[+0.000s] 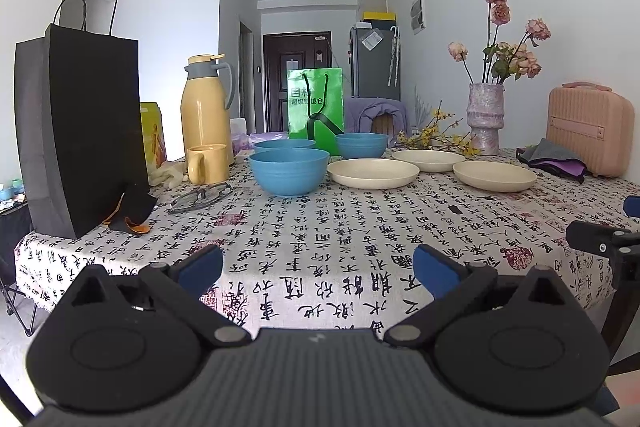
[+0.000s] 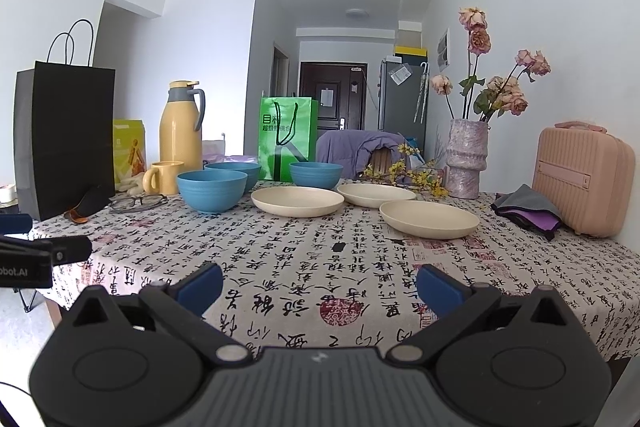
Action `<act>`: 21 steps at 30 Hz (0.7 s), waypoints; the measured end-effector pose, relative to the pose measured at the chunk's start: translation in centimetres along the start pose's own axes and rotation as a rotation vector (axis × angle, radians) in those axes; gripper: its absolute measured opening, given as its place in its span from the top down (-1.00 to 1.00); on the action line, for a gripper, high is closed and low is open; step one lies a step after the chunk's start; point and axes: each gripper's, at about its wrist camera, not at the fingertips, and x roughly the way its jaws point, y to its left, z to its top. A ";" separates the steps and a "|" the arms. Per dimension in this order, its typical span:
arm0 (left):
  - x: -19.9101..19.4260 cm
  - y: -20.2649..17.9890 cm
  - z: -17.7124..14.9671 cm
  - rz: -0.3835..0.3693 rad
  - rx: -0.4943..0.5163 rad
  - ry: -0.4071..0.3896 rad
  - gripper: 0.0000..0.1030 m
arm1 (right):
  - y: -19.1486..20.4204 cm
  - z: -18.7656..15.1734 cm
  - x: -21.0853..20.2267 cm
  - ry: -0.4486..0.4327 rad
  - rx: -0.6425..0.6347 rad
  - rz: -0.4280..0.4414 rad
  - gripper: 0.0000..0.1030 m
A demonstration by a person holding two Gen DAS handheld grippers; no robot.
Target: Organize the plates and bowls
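Blue-padded left gripper [image 1: 318, 273] and right gripper [image 2: 320, 287] hover level, seemingly above table edge, fingers apart.

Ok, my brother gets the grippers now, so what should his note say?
Left gripper: open, empty, over the near table edge.
Right gripper: open, empty, same spot on its side.
Three blue bowls sit apart: front bowl, back-left bowl, back-right bowl.
Three cream plates lie separate: left plate, middle plate, right plate.
Done: nothing stacked yet.
Left: stack bowls together, stack plates together.
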 end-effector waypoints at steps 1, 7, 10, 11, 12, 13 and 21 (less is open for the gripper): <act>0.0 0.0 0.0 0.000 0.001 0.002 -1.00 | 0.0 0.0 0.0 0.001 0.002 0.000 -1.00; 0.2 0.0 -0.2 0.006 -0.003 0.012 -1.00 | 0.0 -0.1 0.2 0.004 0.003 0.001 -1.00; 0.4 0.0 -0.2 0.007 -0.005 0.012 -1.00 | 0.1 -0.2 0.4 0.010 0.001 0.002 -1.00; 0.5 0.0 -0.2 0.008 -0.006 0.015 -1.00 | 0.1 -0.2 0.5 0.014 0.001 0.002 -1.00; 0.5 0.0 -0.3 0.007 -0.006 0.016 -1.00 | 0.1 -0.2 0.5 0.015 0.003 0.002 -1.00; 0.5 0.0 -0.3 0.008 -0.004 0.016 -1.00 | 0.1 -0.2 0.6 0.014 0.005 0.002 -1.00; 0.3 0.3 -0.3 0.021 -0.016 0.013 -1.00 | 0.5 -0.1 0.6 0.008 -0.007 0.011 -1.00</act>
